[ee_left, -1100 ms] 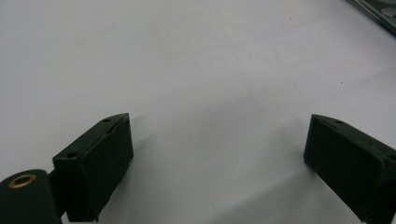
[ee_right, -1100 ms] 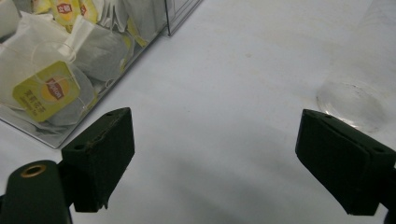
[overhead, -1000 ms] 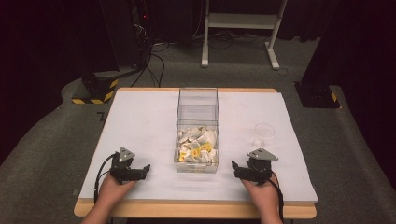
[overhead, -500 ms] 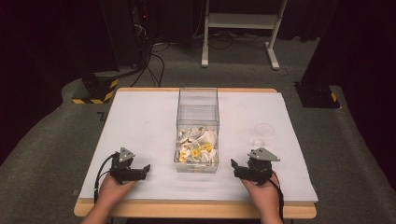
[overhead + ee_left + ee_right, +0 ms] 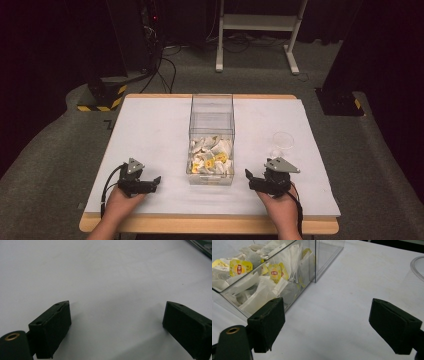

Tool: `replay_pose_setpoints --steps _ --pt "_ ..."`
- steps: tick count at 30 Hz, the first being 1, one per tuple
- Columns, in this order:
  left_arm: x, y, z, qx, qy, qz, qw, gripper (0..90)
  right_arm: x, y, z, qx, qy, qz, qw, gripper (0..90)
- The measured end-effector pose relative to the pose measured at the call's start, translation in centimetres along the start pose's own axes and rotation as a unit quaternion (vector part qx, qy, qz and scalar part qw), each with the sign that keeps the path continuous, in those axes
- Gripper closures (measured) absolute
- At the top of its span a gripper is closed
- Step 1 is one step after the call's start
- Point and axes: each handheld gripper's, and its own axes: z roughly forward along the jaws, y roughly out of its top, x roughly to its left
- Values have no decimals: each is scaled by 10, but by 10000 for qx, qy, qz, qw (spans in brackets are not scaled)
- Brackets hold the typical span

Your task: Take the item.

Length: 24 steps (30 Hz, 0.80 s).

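Tool on my left (image 5: pixel 156 180) and right tool (image 5: pixel 248 175) both rest wide, holding nothing, at seven and five o'clock on the bench (image 5: pixel 150 125). I judge the tea bags (image 5: pixel 262 285) are the target, heaped in the clear box (image 5: pixel 212 120) at centre; I'd lift over its wall, then pinch one tag. A clear cup (image 5: pixel 283 141) at three o'clock is faint, its contents unreadable
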Motion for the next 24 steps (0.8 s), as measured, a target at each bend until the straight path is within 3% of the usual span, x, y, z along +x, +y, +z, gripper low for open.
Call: replay_pose_setpoints --steps 19,24 --pt "0 0 0 1 -12 -32 10000 88 -2 11 -4 -168 -30 -20 9999 141" --pt "0 -1 -1 -7 -12 -37 10000 92 -2 18 -4 -220 65 -6 9997 145"
